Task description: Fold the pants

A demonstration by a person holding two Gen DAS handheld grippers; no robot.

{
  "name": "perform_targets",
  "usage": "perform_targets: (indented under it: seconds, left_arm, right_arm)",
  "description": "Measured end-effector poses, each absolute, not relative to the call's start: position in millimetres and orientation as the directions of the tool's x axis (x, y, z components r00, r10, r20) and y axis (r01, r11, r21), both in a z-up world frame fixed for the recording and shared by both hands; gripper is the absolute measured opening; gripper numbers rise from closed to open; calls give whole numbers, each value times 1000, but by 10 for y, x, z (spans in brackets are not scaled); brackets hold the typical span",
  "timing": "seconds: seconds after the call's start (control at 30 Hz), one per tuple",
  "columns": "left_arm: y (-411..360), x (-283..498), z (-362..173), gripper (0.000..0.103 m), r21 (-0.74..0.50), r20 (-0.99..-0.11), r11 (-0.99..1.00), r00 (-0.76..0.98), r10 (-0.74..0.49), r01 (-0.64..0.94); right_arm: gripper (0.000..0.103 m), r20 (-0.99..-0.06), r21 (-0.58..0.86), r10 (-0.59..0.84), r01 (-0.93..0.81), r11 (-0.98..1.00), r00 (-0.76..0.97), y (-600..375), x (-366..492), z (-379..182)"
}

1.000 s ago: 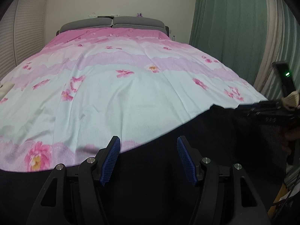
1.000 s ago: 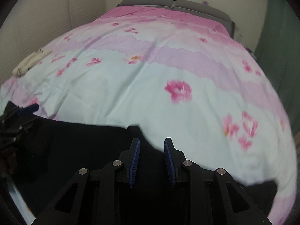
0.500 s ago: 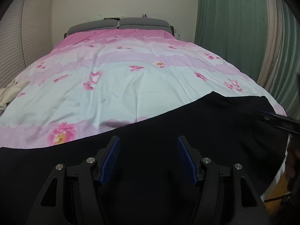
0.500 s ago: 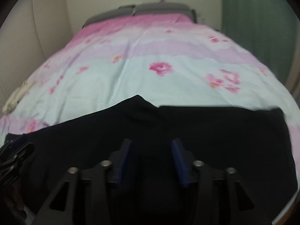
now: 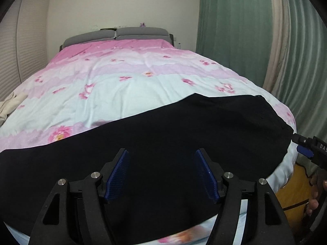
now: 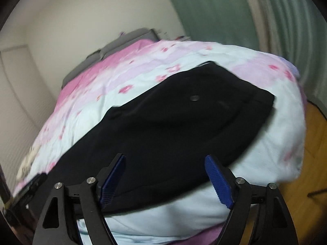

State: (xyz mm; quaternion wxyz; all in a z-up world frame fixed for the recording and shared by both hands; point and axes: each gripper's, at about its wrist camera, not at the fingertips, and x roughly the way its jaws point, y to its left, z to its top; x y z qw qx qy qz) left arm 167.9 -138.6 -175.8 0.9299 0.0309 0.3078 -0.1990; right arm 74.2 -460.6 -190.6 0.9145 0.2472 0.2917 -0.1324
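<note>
Bed carries black pants spread flat across its near edge, waistband end toward the curtain side. Left gripper and right gripper both hover released, holding nothing. Likely best: smooth the cloth first, then pinch matching edges together so the fold lands square.

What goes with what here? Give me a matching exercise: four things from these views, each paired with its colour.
Things:
1. pants
2. curtain
3. headboard
4. pads of the left gripper

Colours:
A. grey
B. blue
C. black
D. green

Pairs: 1-C, 2-D, 3-A, 4-B
</note>
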Motion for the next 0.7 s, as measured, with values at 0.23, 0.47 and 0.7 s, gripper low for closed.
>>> perform_targets:
  seconds: [0.23,0.47,0.7]
  left_arm:
    - [-2140,1793,-1647,68,-56,-550,878,720,-424,476]
    - [-3159,2208,-1514,68,-16,-558,767,631,-539,641]
    - [-4075,2578,-1476,68,65,-576,620,537,-616,782]
  right_arm:
    - [82,-568,504,-165,499,705,807,-5173,535,-2158]
    - [82,-543,649,-195,556,519,817,-5878,538,-2363]
    - [82,-524,704,-207,557,441,826,-6208,691,-2563]
